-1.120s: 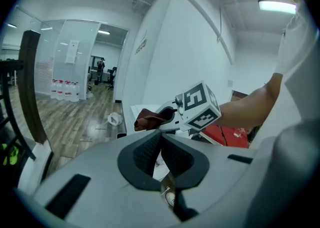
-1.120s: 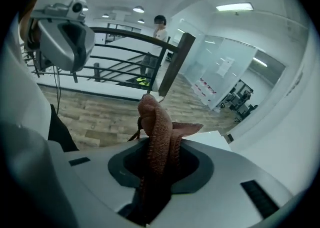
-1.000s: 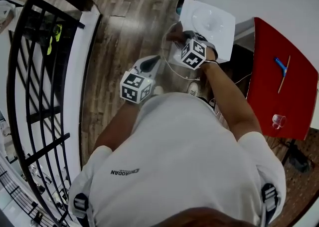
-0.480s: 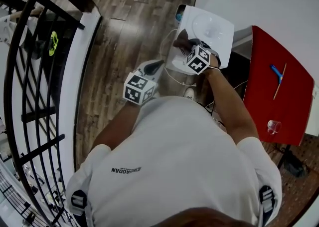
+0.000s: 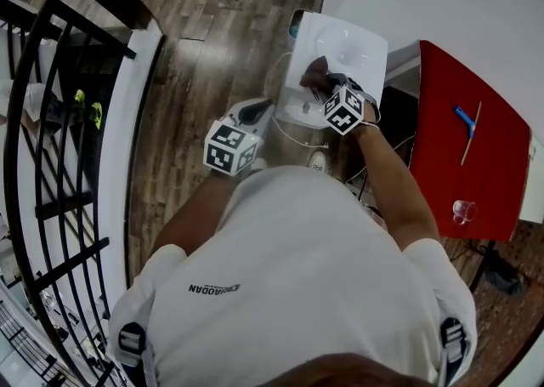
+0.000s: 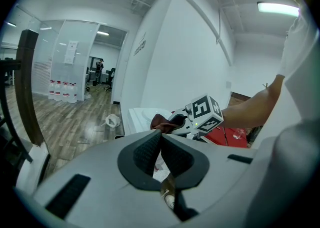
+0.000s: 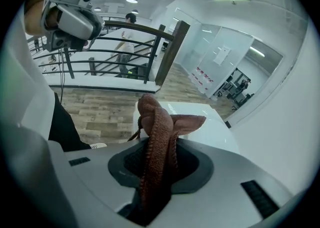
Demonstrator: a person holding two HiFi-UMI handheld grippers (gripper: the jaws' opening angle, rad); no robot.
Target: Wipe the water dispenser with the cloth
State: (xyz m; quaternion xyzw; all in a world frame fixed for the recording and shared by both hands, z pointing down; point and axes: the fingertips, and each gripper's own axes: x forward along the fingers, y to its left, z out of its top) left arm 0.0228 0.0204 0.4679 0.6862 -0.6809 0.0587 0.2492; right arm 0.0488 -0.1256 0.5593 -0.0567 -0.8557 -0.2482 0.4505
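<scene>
While pinching a reddish-brown terry cloth (image 7: 157, 132) tight between the jaws of the right gripper (image 7: 160, 167), stands over the boxy white water dispenser (image 5: 361, 36) and stretches the right arm forward and down toward it. Holds that arm nearly straight, forearm bare, wrist angled inward, marker cube turned up to the head camera. Carries the gripper low over the near edge of the dispenser's flat top, with the cloth bunched at the jaw tips, either touching the white surface or just above it; cannot tell which. Clamps the cloth by its lower folds, with a tall loop and a drooping flap sticking out past the jaws toward the dispenser top.

Bends the left arm at the elbow and holds the left gripper (image 5: 257, 110) back near the body, left of the dispenser, above the brown wood-plank floor (image 5: 204, 28) and well apart from the cloth. Presses the left jaws together at their tips, with nothing between them. Aims the left gripper toward the right one and the cloth.

Wears a white T-shirt (image 5: 297, 275). Stands between a black metal railing (image 5: 42, 122) on the left and a red table (image 5: 476, 164) on the right, just beside the dispenser, bearing a small clear glass (image 5: 460, 211) well apart from both grippers
</scene>
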